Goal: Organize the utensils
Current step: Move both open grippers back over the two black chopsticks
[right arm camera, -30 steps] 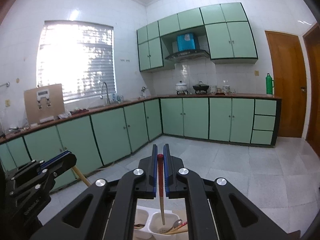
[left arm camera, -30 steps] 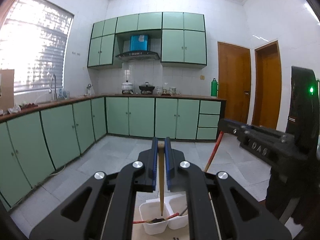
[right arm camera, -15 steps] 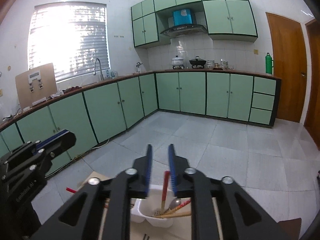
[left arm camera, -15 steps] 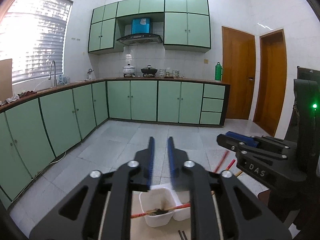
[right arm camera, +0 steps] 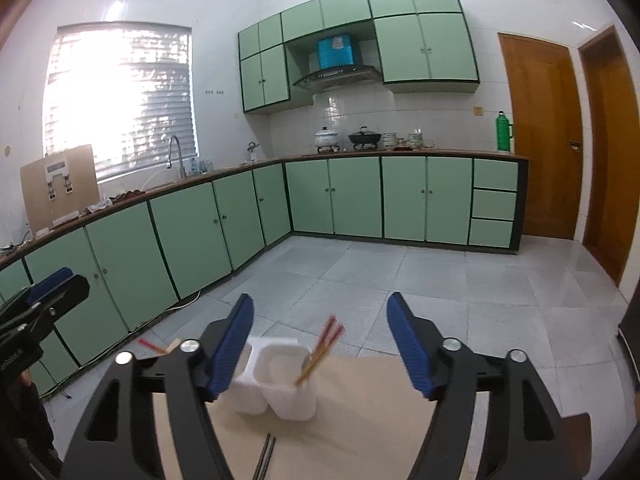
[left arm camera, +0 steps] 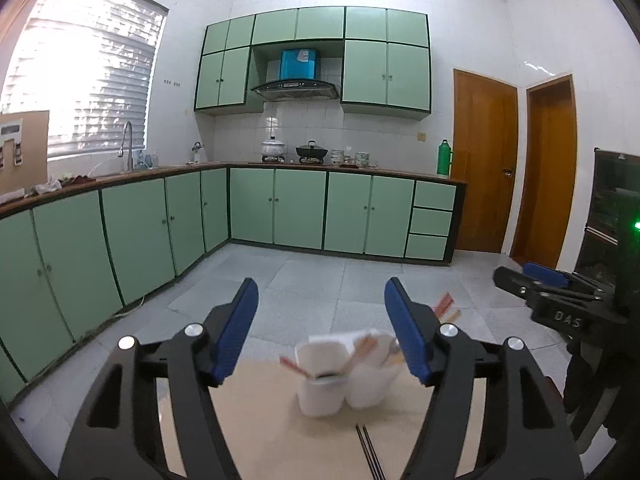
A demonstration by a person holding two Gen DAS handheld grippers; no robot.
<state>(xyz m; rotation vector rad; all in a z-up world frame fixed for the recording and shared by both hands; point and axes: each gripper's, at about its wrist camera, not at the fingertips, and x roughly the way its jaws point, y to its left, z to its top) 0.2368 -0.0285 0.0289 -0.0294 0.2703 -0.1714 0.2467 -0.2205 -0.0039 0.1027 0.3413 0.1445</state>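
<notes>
Blurring hides the white cups' (left arm camera: 344, 376) contents; both claws, left (left arm camera: 322, 328) and right (right arm camera: 320, 340), have just spread, empty.

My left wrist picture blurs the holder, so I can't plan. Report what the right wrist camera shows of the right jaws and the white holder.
Observer: The right gripper has just been opening; its jaws stand wide, nothing between them.
Operator: Go on to the holder.
Observer: In the white holder, the right cup holds two red-tipped chopsticks, leaning right.
Operator: Now its other side.
Observer: The left cup is half hidden behind one finger of that gripper; a red stick tip shows beyond it.
</notes>
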